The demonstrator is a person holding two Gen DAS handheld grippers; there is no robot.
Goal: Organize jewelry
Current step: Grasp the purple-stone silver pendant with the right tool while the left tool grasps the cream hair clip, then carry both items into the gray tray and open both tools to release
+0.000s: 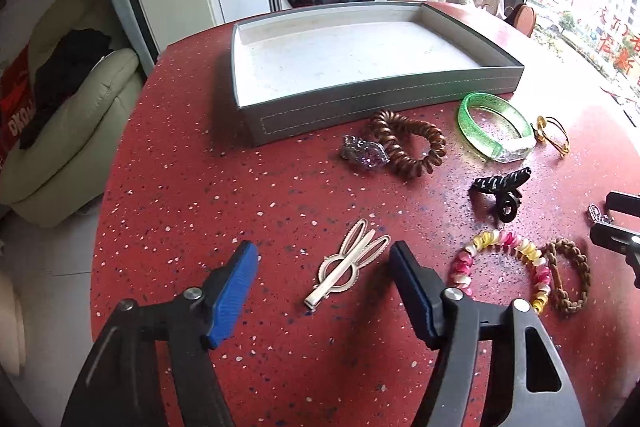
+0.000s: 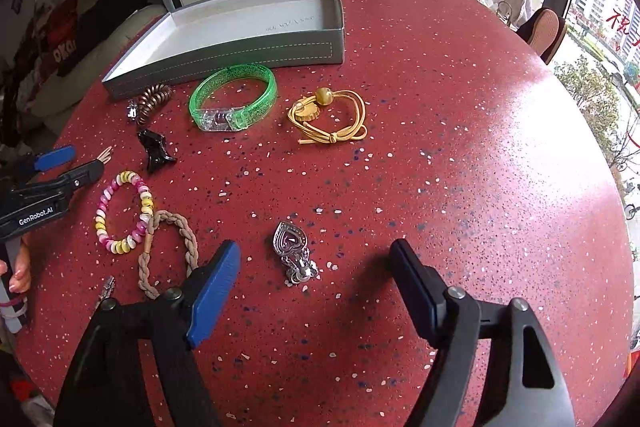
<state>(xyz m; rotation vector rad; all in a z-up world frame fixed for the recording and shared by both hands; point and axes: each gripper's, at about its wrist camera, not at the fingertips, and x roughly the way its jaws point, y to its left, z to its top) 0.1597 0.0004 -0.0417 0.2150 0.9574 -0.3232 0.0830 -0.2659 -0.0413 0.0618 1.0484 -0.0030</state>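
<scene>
Your left gripper (image 1: 322,267) hangs with its blue-padded jaws spread wide to either side of the flat silver rabbit-eared hair clip (image 1: 349,261), which lies loose on the red speckled surface (image 1: 200,187); that straddle looks like the setup for a pick. Your right gripper (image 2: 316,267) is likewise spread and empty, with the silver heart-shaped filigree pendant (image 2: 294,253) lying between its jaws, nearer the left one.

The grey stitched tray with the white lining (image 1: 360,107) sits at the far side, nothing in it, so all sorting seems still ahead. Everything else lies scattered just near of it.

The left view shows the brown spiral hair tie (image 1: 408,143) touching a purple-grey sparkly clip (image 1: 365,151), and the black claw clip (image 1: 502,189) in full. The right view gives you what the left barely catches: the gold cord bracelet with a round bead (image 2: 328,119) whole, the clear clasp of the green glitter bangle (image 2: 234,97), and the pink-and-yellow beaded bracelet (image 2: 124,211) touching the tan braided cord bracelet (image 2: 168,251).
</scene>
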